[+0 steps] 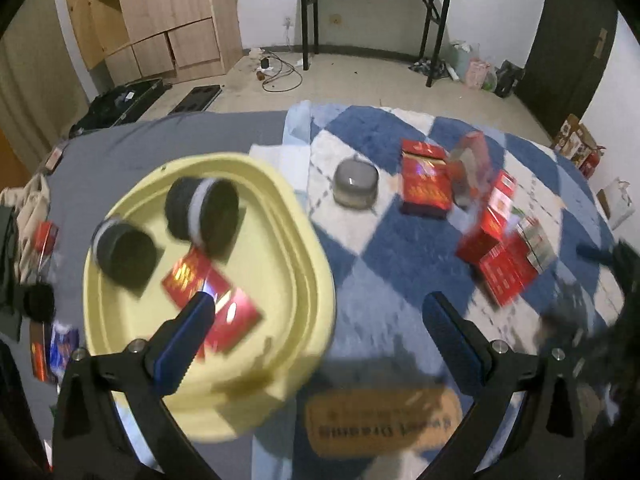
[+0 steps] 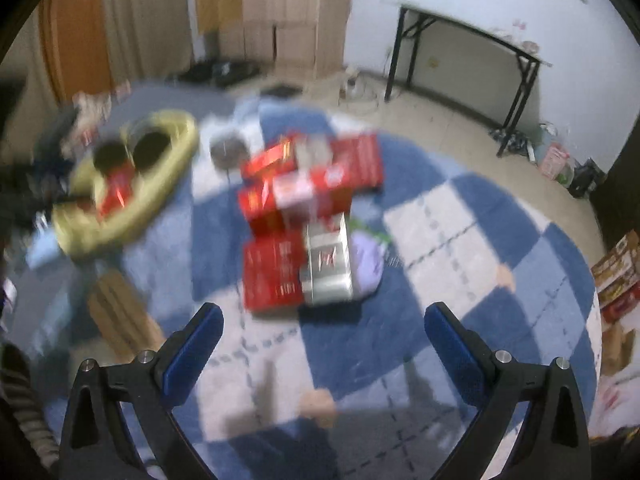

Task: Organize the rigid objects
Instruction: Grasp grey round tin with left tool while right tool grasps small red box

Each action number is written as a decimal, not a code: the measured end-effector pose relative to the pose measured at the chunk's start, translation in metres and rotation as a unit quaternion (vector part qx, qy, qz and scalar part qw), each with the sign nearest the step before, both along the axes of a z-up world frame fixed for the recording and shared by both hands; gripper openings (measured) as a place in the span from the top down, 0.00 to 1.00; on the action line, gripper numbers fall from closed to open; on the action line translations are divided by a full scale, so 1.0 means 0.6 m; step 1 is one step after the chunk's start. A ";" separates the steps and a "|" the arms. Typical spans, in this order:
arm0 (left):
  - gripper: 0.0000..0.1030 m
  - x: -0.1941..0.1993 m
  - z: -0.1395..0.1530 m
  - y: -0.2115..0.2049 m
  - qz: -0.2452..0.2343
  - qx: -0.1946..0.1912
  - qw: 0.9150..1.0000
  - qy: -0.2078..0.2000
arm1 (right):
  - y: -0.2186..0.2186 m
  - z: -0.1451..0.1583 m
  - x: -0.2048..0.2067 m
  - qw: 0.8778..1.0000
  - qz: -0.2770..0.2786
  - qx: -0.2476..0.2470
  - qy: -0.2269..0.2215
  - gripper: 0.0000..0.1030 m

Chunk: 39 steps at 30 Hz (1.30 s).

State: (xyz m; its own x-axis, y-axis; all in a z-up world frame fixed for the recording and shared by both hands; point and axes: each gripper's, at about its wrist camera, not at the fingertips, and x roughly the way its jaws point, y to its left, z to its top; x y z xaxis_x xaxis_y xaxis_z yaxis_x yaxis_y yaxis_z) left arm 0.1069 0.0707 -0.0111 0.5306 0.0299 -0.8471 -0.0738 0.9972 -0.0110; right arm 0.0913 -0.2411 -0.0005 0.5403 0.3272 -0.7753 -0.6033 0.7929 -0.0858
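A yellow basin (image 1: 308,248) sits on the bed at the left and holds two black round tins (image 1: 202,212) and a red box (image 1: 212,300). My left gripper (image 1: 320,312) is open and empty, hovering over the basin's right rim. A grey round case (image 1: 356,182) and several red boxes (image 1: 424,184) lie on the blue-and-white checked blanket (image 1: 380,264). My right gripper (image 2: 324,324) is open and empty, just short of a pile of red boxes (image 2: 276,276) and a silver box (image 2: 328,268). The basin (image 2: 176,168) shows blurred at the left.
A tan rectangular case (image 1: 380,424) lies on the blanket below my left gripper. Bags and small items lie at the bed's left edge (image 1: 40,240). A black-legged table (image 1: 372,12) and wooden cabinets (image 1: 160,20) stand beyond the bed.
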 end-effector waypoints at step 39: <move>0.51 0.206 -0.106 -0.053 -0.053 0.034 0.998 0.018 | 0.109 -0.089 0.025 0.995 0.026 -0.070 -0.059 0.70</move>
